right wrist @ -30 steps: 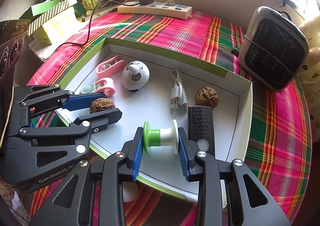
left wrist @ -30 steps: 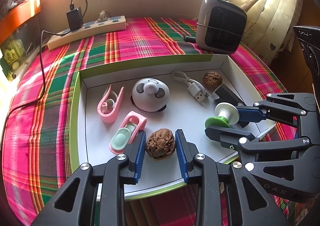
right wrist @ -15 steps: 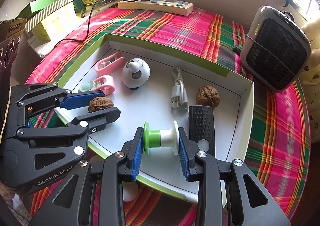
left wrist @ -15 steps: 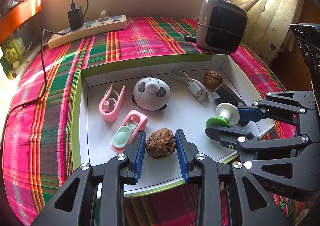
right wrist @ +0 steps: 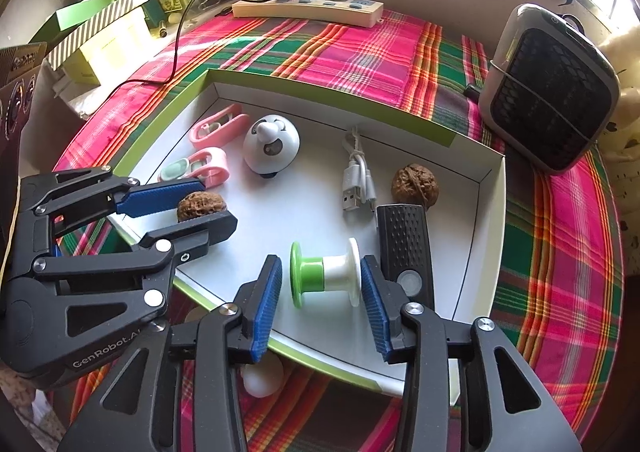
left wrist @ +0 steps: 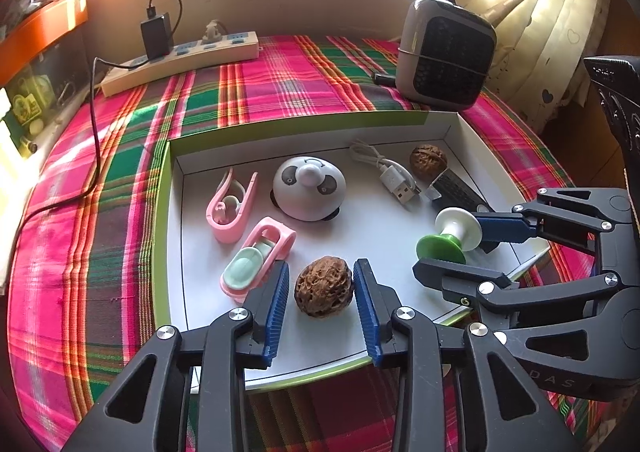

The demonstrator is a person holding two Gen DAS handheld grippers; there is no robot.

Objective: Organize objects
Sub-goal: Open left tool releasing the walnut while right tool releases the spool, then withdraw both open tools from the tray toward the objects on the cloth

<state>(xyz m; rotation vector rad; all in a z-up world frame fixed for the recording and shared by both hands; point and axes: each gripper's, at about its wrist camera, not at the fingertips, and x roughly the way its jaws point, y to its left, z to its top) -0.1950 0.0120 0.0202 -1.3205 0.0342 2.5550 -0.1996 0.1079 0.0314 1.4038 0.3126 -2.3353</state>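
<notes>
Claws sit side by side over the near edge of the shallow white cardboard tray with green rim (left wrist: 160,211). Your left claw (left wrist: 318,292) brackets a wrinkled brown walnut (left wrist: 323,286) lying on the tray floor; the right pad touches it, a thin gap shows at the left pad, so the jaws stand apart. Your right claw (right wrist: 322,284) straddles the green-and-white plastic spool (right wrist: 326,272), with slim gaps at both flanges. A second brown walnut (right wrist: 415,181) rests near the tray's far right corner, beside the white USB cable (right wrist: 356,179).
</notes>
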